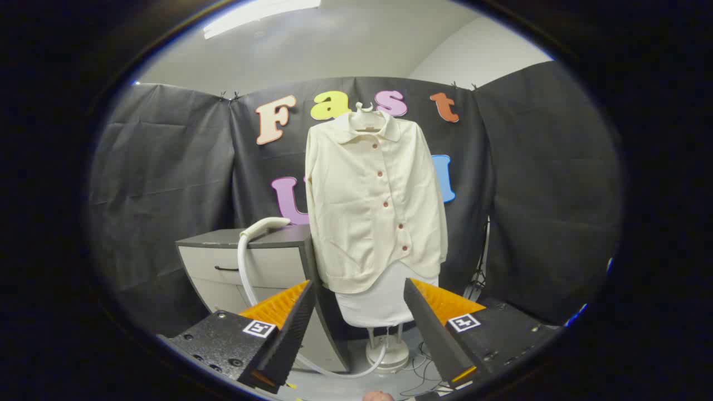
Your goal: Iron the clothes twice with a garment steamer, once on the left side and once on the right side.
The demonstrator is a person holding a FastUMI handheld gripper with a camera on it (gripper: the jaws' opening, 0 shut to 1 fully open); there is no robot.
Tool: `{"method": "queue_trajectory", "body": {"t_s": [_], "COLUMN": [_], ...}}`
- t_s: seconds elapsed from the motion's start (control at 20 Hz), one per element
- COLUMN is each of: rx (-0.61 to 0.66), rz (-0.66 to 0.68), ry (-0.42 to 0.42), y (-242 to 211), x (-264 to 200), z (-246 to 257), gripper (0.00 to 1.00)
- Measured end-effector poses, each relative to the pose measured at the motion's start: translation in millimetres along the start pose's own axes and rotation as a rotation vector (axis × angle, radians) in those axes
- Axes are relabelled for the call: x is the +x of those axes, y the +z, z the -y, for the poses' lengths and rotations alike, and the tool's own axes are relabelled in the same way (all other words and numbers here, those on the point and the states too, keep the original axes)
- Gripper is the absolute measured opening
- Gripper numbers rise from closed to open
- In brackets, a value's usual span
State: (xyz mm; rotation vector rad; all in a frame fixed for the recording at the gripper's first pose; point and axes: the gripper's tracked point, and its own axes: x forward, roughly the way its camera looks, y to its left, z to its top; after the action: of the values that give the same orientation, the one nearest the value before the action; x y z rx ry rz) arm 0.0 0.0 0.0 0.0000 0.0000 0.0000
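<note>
We see, on the left, a grey cabinet (245, 262) standing against the black cloth wall, with a drawer handle on its front; on its top, at the right end, lies the steamer head (266, 225), pale and rounded, touching nothing but the cabinet; its white hose (243, 278) drops down the cabinet's front, passes behind the left finger and curves along the floor to the steamer base (393, 353), a round pale unit beneath the garment; two thin poles rise from that base.

Moving right, we find the shirt (373, 200) hanging on a white hanger (365, 114) in front of the wall, just beside the cabinet's right corner; it is cream, long-sleeved, collared, buttoned down the front with small reddish buttons, and its sleeves hang straight at the sides; the cloth looks mostly smooth with faint creases; below its hem a white panel (379, 306) shows, reaching down between the fingers.

Our hand-held gripper (356, 323) is spread wide, its fingers well apart and holding nothing; the shirt hangs beyond them, the steamer head beyond and to the left of the left finger; dark cables (479, 278) trail down the wall to the right of the shirt.
</note>
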Motion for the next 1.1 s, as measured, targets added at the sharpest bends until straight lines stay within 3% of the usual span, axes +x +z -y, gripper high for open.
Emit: {"method": "queue_trajectory", "body": {"t_s": [0.6, 1.1], "rx": [0.009, -0.02], "rz": [-0.022, -0.077], "ry": [0.002, 0.058], "y": [-6.7, -15.1], "x": [17.4, 46.7], "z": [0.1, -44.8], "gripper": [0.97, 0.97]}}
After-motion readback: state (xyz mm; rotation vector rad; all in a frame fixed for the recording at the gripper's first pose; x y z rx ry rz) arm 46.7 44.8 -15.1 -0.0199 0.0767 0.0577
